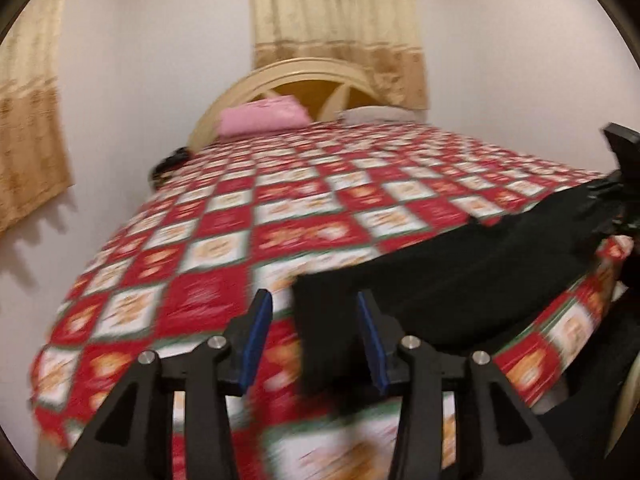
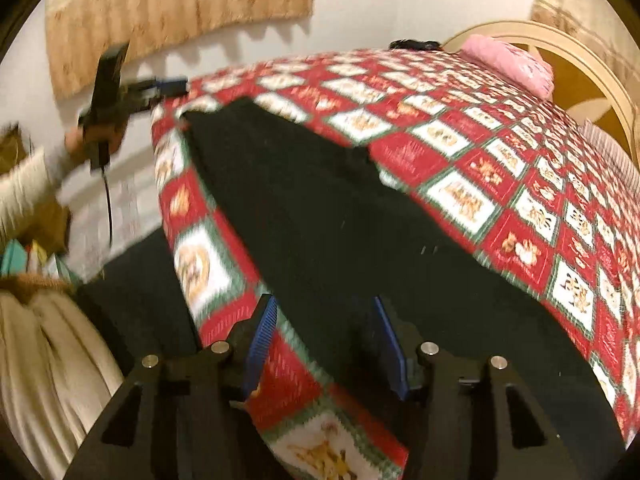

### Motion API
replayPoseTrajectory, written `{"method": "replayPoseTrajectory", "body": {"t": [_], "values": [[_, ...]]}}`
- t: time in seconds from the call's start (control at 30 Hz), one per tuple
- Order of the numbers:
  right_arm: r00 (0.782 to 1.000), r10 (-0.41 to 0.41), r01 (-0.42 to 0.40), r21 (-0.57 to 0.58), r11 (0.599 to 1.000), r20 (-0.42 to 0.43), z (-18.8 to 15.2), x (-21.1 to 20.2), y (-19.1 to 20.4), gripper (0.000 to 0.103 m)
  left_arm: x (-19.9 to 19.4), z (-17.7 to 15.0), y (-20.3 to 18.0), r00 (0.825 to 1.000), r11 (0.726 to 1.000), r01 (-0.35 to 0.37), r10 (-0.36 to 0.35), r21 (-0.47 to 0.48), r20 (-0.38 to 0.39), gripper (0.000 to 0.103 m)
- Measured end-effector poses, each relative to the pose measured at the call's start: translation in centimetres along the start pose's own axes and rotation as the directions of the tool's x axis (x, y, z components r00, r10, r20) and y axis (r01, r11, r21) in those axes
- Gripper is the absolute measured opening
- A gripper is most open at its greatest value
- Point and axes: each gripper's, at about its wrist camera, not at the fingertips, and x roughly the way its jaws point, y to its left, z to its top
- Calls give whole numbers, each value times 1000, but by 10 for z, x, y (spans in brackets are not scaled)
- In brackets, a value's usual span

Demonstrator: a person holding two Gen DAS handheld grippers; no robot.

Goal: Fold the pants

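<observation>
Black pants (image 2: 320, 208) lie along the bed (image 1: 224, 216) edge before both grippers' parted, empty jaws, laid out for folding.

A bed (image 1: 240, 216) in a red-and-white checked cover is standing against pale walls (image 1: 500, 40), with a pink pillow (image 1: 262, 117) lying by the arched headboard (image 1: 304, 70) and beige curtains (image 1: 332, 8) hanging behind.

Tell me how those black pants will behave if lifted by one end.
The black pants will probably droop limply: they lie flat, following the bedspread. Likely light, since the cloth looks thin. One edge hangs over the bed's side, so they may slide off.
</observation>
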Motion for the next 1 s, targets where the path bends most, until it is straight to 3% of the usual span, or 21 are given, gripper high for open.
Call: {"method": "replayPoseTrajectory", "body": {"t": [0.07, 0.17, 0.3, 0.37, 0.43, 0.77, 0.87, 0.93, 1.0], "values": [[999, -10, 9, 29, 1000, 31, 11, 5, -4, 51, 15, 4, -18, 999, 999, 28, -27, 37, -17, 46], [998, 1, -5, 58, 998, 58, 29, 19, 1, 51, 24, 3, -27, 999, 998, 10, -7, 66, -44, 46], [995, 57, -55, -19, 998, 82, 54, 38, 39, 51, 21, -6, -12, 998, 1000, -24, 25, 5, -63, 47], [991, 103, -99, -60, 993, 82, 68, 53, 62, 51, 15, -11, -2, 997, 998, -37, 34, -41, -62, 57], [990, 117, -108, -103, 989, 80, 79, 66, 80, 51, 12, -15, 4, 997, 996, -44, 39, -73, -62, 59], [993, 113, -102, -208, 973, 40, 101, 120, 126, 51, 8, -18, 8, 998, 989, -45, 40, -140, -39, 63], [996, 81, -74, -191, 979, 26, 102, 131, 126, 40, 7, -20, 11, 999, 987, -40, 34, -158, -39, 63], [997, 75, -71, -173, 982, 16, 103, 136, 122, 11, 5, -21, 13, 999, 986, -43, 37, -164, -37, 63], [996, 84, -81, -172, 982, 11, 104, 136, 123, 8, 1, -20, 14, 999, 984, -42, 37, -174, -32, 63]]}}
